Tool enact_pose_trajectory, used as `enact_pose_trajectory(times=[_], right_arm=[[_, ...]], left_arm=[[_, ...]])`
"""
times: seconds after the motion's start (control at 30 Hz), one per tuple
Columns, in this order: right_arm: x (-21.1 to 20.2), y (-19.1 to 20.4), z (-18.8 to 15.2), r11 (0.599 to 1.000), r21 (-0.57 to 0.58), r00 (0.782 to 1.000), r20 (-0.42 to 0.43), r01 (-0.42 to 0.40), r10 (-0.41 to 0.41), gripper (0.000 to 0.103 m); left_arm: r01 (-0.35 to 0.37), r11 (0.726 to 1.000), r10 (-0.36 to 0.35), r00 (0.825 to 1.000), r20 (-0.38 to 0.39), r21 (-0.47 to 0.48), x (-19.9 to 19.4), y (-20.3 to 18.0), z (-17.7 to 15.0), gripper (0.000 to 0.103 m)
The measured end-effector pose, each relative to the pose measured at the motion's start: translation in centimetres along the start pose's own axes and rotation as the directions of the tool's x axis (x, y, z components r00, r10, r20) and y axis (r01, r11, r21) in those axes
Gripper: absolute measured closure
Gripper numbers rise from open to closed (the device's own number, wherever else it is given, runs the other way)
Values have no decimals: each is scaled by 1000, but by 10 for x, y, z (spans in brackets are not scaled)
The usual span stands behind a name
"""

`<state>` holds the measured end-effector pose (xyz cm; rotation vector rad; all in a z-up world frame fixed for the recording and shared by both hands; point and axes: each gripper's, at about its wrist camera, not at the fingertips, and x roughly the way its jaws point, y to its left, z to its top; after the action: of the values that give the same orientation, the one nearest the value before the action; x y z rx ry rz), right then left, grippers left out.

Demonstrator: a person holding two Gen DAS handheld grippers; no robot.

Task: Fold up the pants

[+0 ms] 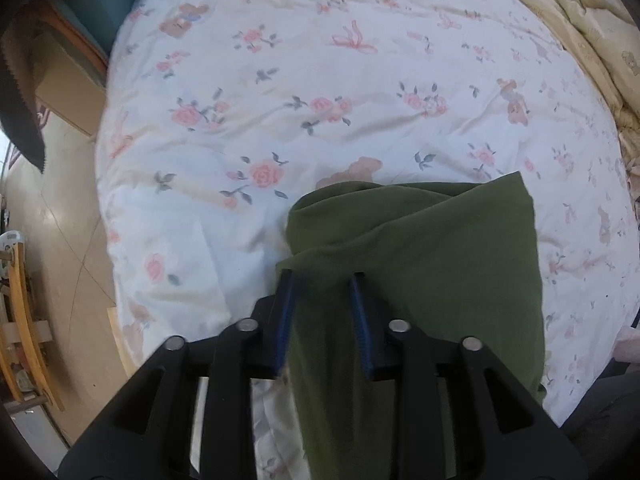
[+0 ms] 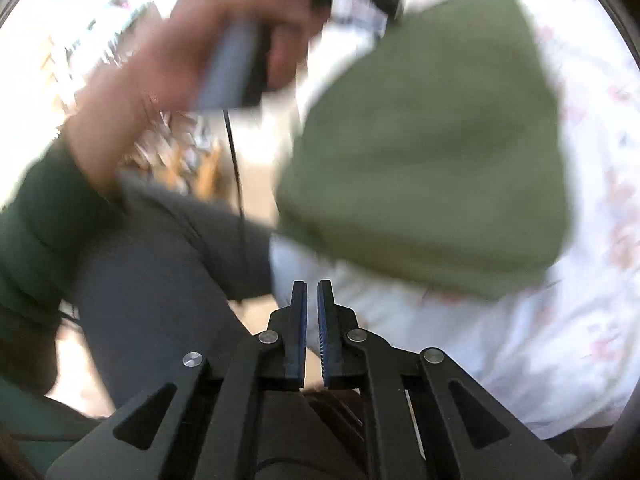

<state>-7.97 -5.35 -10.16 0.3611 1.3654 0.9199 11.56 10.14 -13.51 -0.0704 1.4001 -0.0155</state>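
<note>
Parted left gripper [image 1: 322, 280] astride green pants [image 1: 440, 248], pads clear; right gripper [image 2: 312, 286] nearly closed, empty.

The right wrist view is smeared by motion: the green pants [image 2: 424, 148], the person's left hand [image 2: 208, 40] and the floral bedsheet [image 2: 560, 340] have soft outlines. In the left wrist view, the left tool [image 1: 324, 280] covers part of the pants [image 1: 440, 260], whose lower end runs off the bottom edge.

surface: bed [image 1: 320, 80], floral sheet | on it: folded green pants [image 1: 440, 260], cream quilt [image 1: 580, 20]
</note>
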Motion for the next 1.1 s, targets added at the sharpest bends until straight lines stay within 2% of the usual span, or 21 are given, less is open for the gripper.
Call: enact_pose_trajectory(times=[0.03,0.07,0.1,0.2,0.27,0.3,0.33,0.37,0.47,0.57,0.6,0.63,0.7,0.8,0.97,1.0,1.03,1.07,1.1], right_arm=[[-23,-4,10,1000,9,998,54,-16,15,96],[-39,-10,15,1000,9,996,86,-10,9,96],[-52,-14,22,1000,4,993,115,8,-8,96],[-74,-41,38,994,50,980,174,93,-100,95],[-82,-68,45,986,138,974,192,97,-123,85],[-81,-78,48,979,178,972,191,103,-137,70],[-79,-88,49,970,220,971,190,102,-145,49],[-75,-101,50,958,273,971,190,88,-144,45],[-61,-125,41,916,402,975,199,14,-102,45],[-33,-147,27,850,521,984,179,-80,-18,36],[-24,-150,21,831,545,983,183,-111,11,28],[-15,-151,14,817,560,981,190,-140,38,15],[1,-150,6,809,563,977,202,-170,65,6],[19,-150,6,801,562,973,209,-204,101,4],[31,-141,19,841,505,974,197,-196,109,3],[31,-135,19,858,476,974,194,-195,114,10],[32,-128,22,876,445,976,186,-185,111,25],[31,-124,23,891,425,980,177,-159,90,30],[29,-120,25,903,406,982,173,-138,72,44]], left_arm=[[-13,1000,13,1000,19,-2,-8,1,-4,47],[-15,1000,16,999,39,-10,-14,3,-7,32],[-11,1000,12,998,63,-15,-21,5,-9,29],[-3,1000,4,995,97,-4,-34,6,-14,29],[-4,1000,5,994,112,-8,-39,5,-16,29],[-1,1000,2,994,112,-5,-40,6,-17,29],[5,1000,-5,993,115,-2,-41,5,-16,29],[12,1000,-12,992,122,2,-43,4,-16,29],[26,1000,-28,991,134,13,-48,-2,-15,29],[54,998,-56,989,140,17,-53,-9,-15,29],[59,998,-61,988,143,18,-54,-12,-14,29],[66,998,-68,987,143,19,-54,-15,-12,29],[82,996,-84,986,141,18,-55,-19,-8,29],[98,995,-99,983,153,17,-58,-25,-1,29],[121,992,-116,979,165,-23,-62,-21,9,29],[130,991,-123,979,162,-37,-62,-18,10,29],[134,990,-126,979,160,-42,-62,-17,11,29],[137,989,-128,979,160,-50,-62,-15,12,29],[137,989,-126,979,162,-55,-62,-14,12,29]])
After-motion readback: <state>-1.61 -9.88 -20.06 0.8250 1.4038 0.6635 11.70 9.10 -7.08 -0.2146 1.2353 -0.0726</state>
